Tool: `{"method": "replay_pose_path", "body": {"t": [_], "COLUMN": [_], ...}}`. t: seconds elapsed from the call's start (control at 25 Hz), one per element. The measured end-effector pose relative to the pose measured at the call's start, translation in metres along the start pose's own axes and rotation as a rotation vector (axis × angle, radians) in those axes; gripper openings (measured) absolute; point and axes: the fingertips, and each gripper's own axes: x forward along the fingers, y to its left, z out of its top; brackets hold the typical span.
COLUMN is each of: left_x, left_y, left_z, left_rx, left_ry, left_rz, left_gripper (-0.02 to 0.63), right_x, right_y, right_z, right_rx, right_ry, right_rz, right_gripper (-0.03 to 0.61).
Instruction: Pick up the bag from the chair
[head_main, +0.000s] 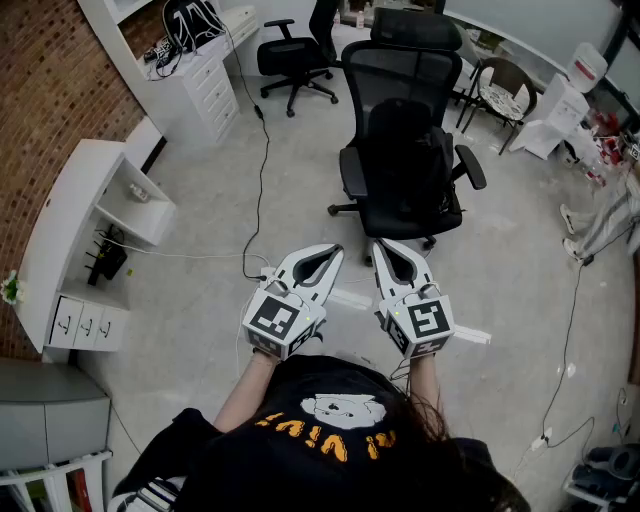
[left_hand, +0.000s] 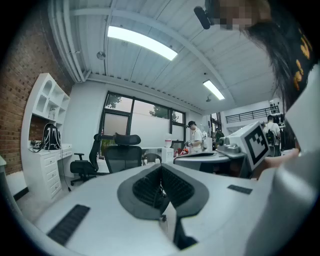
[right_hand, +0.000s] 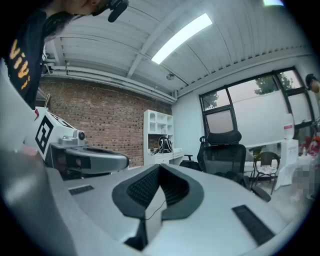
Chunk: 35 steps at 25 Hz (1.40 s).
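A black office chair (head_main: 405, 190) stands on the grey floor ahead of me. On its seat rests a dark bag (head_main: 408, 140), hard to tell apart from the black mesh back. My left gripper (head_main: 326, 251) and right gripper (head_main: 384, 246) are held side by side, level, a short way in front of the chair and not touching it. Both are shut with nothing between the jaws. The left gripper view shows its closed jaws (left_hand: 161, 169) and the chair (left_hand: 123, 156) in the distance. In the right gripper view the closed jaws (right_hand: 159, 169) point left of the chair (right_hand: 226, 156).
A white shelf unit (head_main: 92, 240) stands against the brick wall at left. White drawers (head_main: 205, 75) carry a black backpack (head_main: 192, 24). A second office chair (head_main: 294, 58) is at the back, a small chair (head_main: 503, 92) at right. A cable (head_main: 262, 175) crosses the floor. A person (left_hand: 195, 138) stands far off.
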Motion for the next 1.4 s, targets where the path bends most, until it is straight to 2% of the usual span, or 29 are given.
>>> {"method": "replay_pose_path", "body": {"t": [0.52, 0.76, 1.08, 1.4], "left_x": [0.01, 0.021, 0.075, 0.158], "left_y": [-0.038, -0.038, -0.042, -0.02], "left_z": [-0.014, -0.021, -0.024, -0.023], "left_rx": [-0.007, -0.004, -0.002, 0.002], "left_ry": [0.042, 0.079, 0.084, 0.084], "left_rz": [-0.037, -0.047, -0.12, -0.18], "left_gripper": [0.0, 0.0, 0.0, 0.0], "right_x": [-0.035, -0.033, -0.029, -0.001], "right_y": [-0.02, -0.032, -0.077, -0.151], "right_z": [-0.023, -0.033, -0.038, -0.039], "right_rx": [0.077, 0.112, 0.112, 0.094], "right_ry": [0.016, 0.022, 0.029, 0.052], "right_rz": [-0.023, -0.03, -0.082, -0.152], "right_gripper": [0.003, 0.003, 0.003, 0.003]}}
